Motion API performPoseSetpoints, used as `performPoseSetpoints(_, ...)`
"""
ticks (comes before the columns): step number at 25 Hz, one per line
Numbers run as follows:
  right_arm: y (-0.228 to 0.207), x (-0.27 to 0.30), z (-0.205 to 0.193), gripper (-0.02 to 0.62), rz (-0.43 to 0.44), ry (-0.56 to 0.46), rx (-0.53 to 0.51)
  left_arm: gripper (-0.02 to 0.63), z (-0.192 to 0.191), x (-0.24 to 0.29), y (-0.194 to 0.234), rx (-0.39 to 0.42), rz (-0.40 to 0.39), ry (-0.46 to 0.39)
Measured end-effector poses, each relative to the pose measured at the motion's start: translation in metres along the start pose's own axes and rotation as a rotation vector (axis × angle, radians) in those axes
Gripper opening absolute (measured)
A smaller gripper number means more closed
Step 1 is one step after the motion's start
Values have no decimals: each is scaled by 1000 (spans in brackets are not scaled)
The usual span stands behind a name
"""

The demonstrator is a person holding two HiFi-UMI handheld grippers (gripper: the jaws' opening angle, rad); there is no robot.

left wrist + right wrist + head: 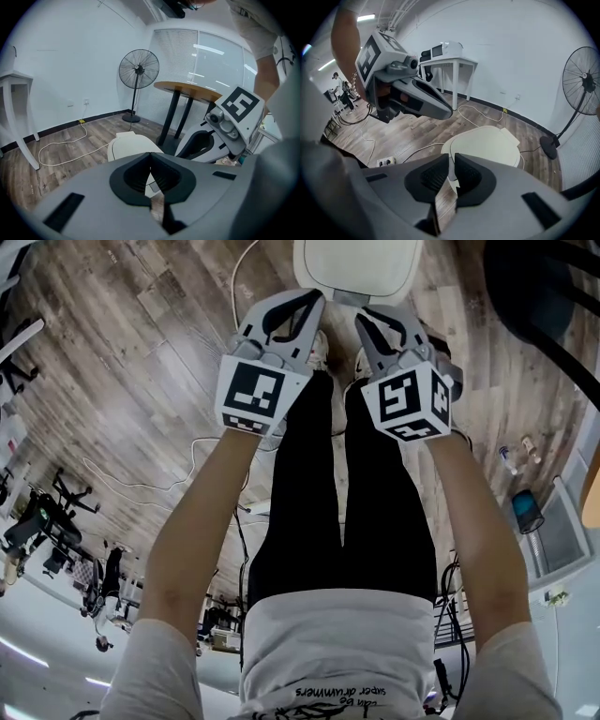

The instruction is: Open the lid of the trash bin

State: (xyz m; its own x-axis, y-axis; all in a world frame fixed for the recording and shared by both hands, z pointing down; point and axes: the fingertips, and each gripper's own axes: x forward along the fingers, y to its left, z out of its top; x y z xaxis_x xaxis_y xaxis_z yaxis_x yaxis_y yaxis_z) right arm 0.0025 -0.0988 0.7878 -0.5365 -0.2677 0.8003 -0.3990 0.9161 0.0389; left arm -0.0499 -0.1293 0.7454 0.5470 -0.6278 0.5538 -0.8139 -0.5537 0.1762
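A white trash bin stands on the wood floor just beyond the person's feet, its lid lying flat and closed. Both grippers hang above its near edge without touching it. My left gripper points down at the bin, and in the left gripper view its tips meet with nothing between them, the lid showing beyond. My right gripper hangs beside it. In the right gripper view its jaws stand a narrow slit apart and empty, over the lid.
A standing fan and a round wooden table are behind the bin. A white table stands by the wall. A white cable and a power strip lie on the floor. A black chair is at right.
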Motion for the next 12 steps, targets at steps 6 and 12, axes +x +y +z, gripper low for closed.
performPoseSetpoints(6, 3, 27, -22, 52, 29, 93, -55, 15, -25, 17, 0, -51, -27, 59)
performPoseSetpoints(12, 11, 52, -32, 73, 63, 157, -107, 15, -43, 27, 2, -67, -26, 103)
